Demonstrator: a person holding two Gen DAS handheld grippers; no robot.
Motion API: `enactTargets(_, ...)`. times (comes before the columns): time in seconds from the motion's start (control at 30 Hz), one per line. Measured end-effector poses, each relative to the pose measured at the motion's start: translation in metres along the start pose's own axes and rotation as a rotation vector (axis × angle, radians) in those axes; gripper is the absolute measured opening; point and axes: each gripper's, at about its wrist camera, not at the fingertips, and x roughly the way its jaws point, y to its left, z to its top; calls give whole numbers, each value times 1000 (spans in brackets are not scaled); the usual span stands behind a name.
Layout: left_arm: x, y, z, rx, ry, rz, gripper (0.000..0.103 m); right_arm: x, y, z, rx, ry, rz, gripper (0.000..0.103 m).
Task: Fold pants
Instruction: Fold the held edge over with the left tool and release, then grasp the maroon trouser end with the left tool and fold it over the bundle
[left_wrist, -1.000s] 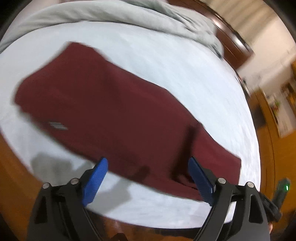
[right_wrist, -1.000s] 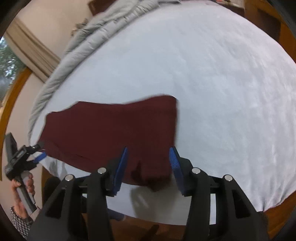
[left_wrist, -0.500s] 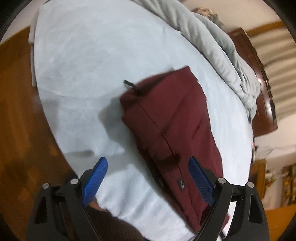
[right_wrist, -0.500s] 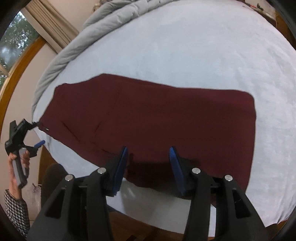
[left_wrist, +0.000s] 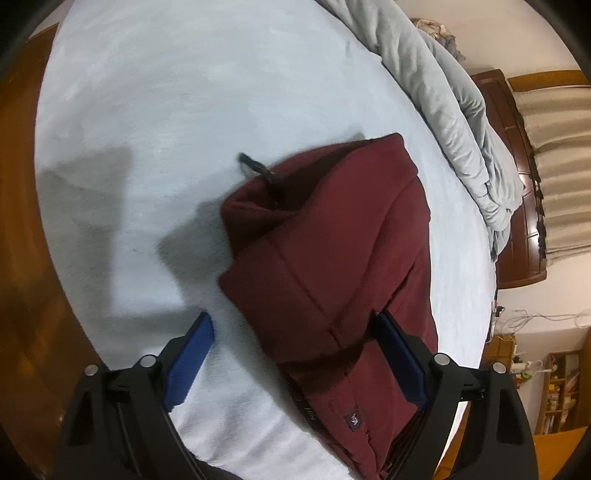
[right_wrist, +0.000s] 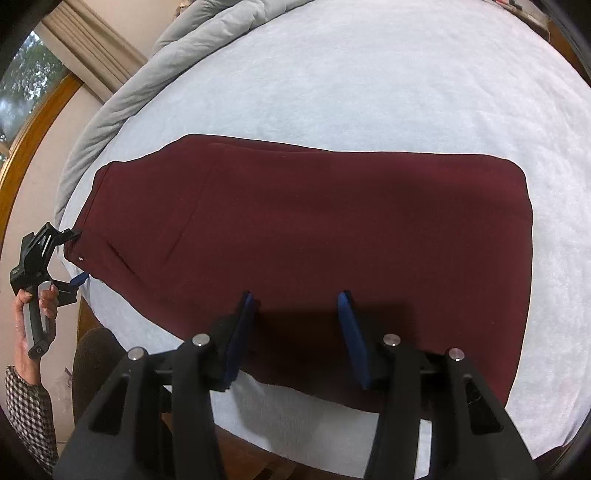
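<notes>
On bed (right_wrist: 369, 74): maroon pants (right_wrist: 314, 221) flat; left tongs (left_wrist: 291, 354) apart, right tongs (right_wrist: 295, 332) apart, empty.

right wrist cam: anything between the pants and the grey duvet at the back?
Nothing: only bare white sheet separates the maroon pants from the grey duvet, seen in the right wrist view.

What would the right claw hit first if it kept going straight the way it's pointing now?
Most likely the maroon pants: the right claw is open above their near edge on the bed sheet. Nothing else shows between them, though the gap is hard to judge.
</notes>
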Motion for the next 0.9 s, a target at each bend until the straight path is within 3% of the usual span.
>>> enactTargets(0.1, -13, -8, -6, 19, -33, -75, 88, 0, 0, -1, -8, -2, -1, 48)
enactTargets(0.13, -19, -10, -8, 42, -45, -115, 88, 0, 0, 0, -7, -2, 1, 48)
enactTargets(0.17, -24, -11, -9, 73, -58, -201, 86, 1, -1, 0, -4, -1, 4, 48)
enactTargets(0.23, -31, -11, -10, 105, -68, -264, 86, 2, -2, 1, 1, 0, 8, 48)
enactTargets(0.43, -28, -10, -8, 120, -52, -258, 86, 2, -2, 1, -7, -4, 4, 50)
enactTargets(0.53, -12, -17, -4, 140, -17, -142, 93, 3, -3, 2, -1, -2, 10, 51)
enactTargets(0.63, 2, -21, 1, 150, -9, -78, 93, 3, -3, 1, -6, -6, 10, 51)
enactTargets(0.73, -15, -31, -5, 146, -60, -137, 89, 4, -4, 0, -19, -9, 14, 51)
enactTargets(0.8, -31, -37, -10, 176, -94, -206, 77, 5, -5, 1, -12, -6, 18, 51)
enactTargets(0.83, -35, -40, -11, 196, -100, -218, 67, 5, -5, 1, -11, -5, 17, 52)
enactTargets(0.9, -30, -41, -10, 213, -90, -193, 66, 7, -3, 2, -16, -6, 13, 53)
